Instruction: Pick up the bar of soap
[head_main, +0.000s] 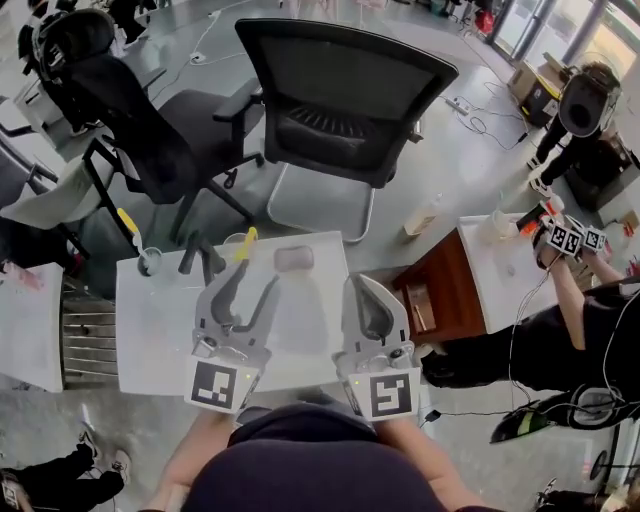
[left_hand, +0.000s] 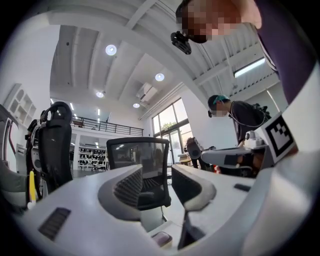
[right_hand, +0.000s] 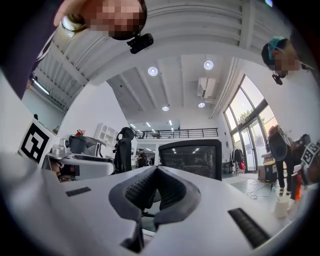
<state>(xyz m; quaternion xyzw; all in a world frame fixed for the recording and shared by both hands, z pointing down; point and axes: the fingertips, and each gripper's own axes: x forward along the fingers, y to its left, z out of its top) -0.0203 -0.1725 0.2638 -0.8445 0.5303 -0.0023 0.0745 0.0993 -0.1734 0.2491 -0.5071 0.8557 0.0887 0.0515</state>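
The bar of soap (head_main: 294, 258), pinkish-grey with rounded corners, lies near the far edge of a small white table (head_main: 160, 330). My left gripper (head_main: 250, 280) hovers over the table just short of the soap and a little to its left, jaws open and empty. In the left gripper view the soap (left_hand: 161, 239) shows low between the spread jaws of the left gripper (left_hand: 156, 175). My right gripper (head_main: 360, 285) is held to the right of the soap, over the table's right edge, its jaws shut on nothing. The right gripper (right_hand: 156, 170) points level at a chair.
Two cups with yellow toothbrushes (head_main: 148, 260) (head_main: 239, 244) and a dark object (head_main: 200, 257) stand at the table's far left. A black office chair (head_main: 340, 100) is behind the table. A wooden cabinet (head_main: 430, 295) and another person's gripper (head_main: 565, 238) are to the right.
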